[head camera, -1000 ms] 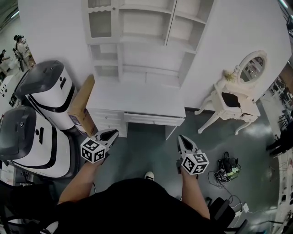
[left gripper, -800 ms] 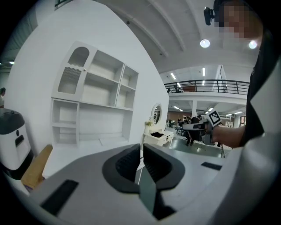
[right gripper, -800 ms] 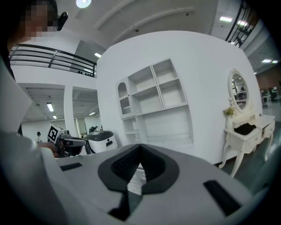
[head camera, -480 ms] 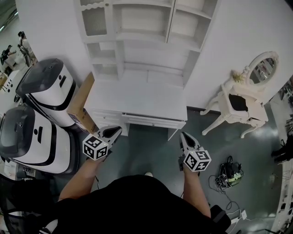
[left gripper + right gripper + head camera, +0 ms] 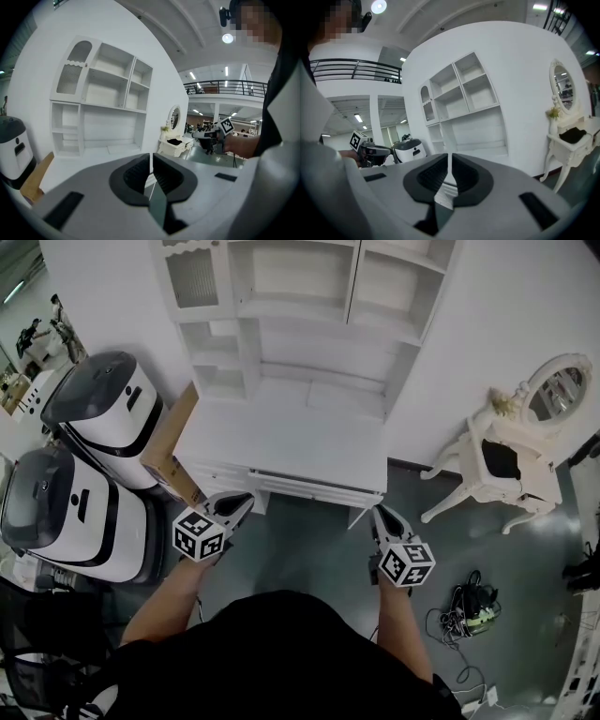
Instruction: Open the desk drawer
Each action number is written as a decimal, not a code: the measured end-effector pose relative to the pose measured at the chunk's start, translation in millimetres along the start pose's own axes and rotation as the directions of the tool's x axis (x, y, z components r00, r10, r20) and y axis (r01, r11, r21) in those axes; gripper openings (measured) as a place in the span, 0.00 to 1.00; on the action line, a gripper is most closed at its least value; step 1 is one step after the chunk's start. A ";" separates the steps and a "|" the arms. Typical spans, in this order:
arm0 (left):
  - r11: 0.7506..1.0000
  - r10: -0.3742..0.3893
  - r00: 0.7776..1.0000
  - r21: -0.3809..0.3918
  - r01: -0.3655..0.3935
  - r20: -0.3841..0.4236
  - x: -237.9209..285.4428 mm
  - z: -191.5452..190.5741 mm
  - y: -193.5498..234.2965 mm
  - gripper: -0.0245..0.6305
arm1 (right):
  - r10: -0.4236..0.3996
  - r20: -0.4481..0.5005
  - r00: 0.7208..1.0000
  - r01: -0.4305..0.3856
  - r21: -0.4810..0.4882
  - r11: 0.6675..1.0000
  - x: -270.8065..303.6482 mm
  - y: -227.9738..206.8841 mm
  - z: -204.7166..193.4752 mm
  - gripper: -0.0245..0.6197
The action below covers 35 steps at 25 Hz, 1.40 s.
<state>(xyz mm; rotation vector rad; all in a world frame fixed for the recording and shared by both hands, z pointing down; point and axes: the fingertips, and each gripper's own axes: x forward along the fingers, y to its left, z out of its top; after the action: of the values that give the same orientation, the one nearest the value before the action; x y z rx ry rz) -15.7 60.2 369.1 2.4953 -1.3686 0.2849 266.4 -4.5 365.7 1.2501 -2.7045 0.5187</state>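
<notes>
Head view: the long white drawer (image 5: 314, 486) sits shut under the top of the white wooden desk (image 5: 281, 442) — the left gripper (image 5: 242, 499) and right gripper (image 5: 380, 513) hang near its front, not touching.

Left gripper view: jaws a thin crack apart, nothing between.

Right gripper view: jaws narrow and opening — nothing between.
</notes>
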 end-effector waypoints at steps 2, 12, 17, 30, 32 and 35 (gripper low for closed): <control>1.000 0.009 1.000 -0.004 -0.009 0.000 7.9 1.1 -2.0 0.08 | 0.011 -0.009 1.000 -0.011 -0.001 1.000 3.7 -8.0 -0.3 0.08; 1.000 0.025 0.999 -0.013 -0.025 -0.030 26.2 -2.2 1.6 0.08 | 0.034 -0.044 0.998 -0.035 -0.010 0.999 19.9 -26.9 -3.0 0.10; 1.000 0.014 0.999 -0.026 -0.015 -0.039 32.7 -6.9 17.8 0.08 | 0.038 -0.065 0.997 -0.038 -0.001 0.999 40.3 -22.0 -9.9 0.11; 0.992 -0.120 0.992 -0.034 0.118 -0.043 71.9 0.4 99.9 0.08 | -0.084 -0.080 0.993 0.084 -0.008 0.996 96.9 -7.2 -1.4 0.12; 0.989 -0.144 0.988 -0.034 0.142 -0.050 77.7 1.5 116.7 0.08 | -0.106 -0.080 0.991 0.106 -0.003 0.994 110.6 -3.8 -0.2 0.12; 0.983 -0.184 0.981 -0.030 0.183 -0.063 87.0 4.0 136.7 0.08 | -0.136 -0.082 0.987 0.137 0.005 0.991 128.3 1.0 1.2 0.12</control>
<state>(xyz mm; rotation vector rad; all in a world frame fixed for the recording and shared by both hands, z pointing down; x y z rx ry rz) -85.0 -79.9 412.0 2.5458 -1.1008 0.3055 182.0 -96.2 395.9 1.3739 -2.5306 0.5544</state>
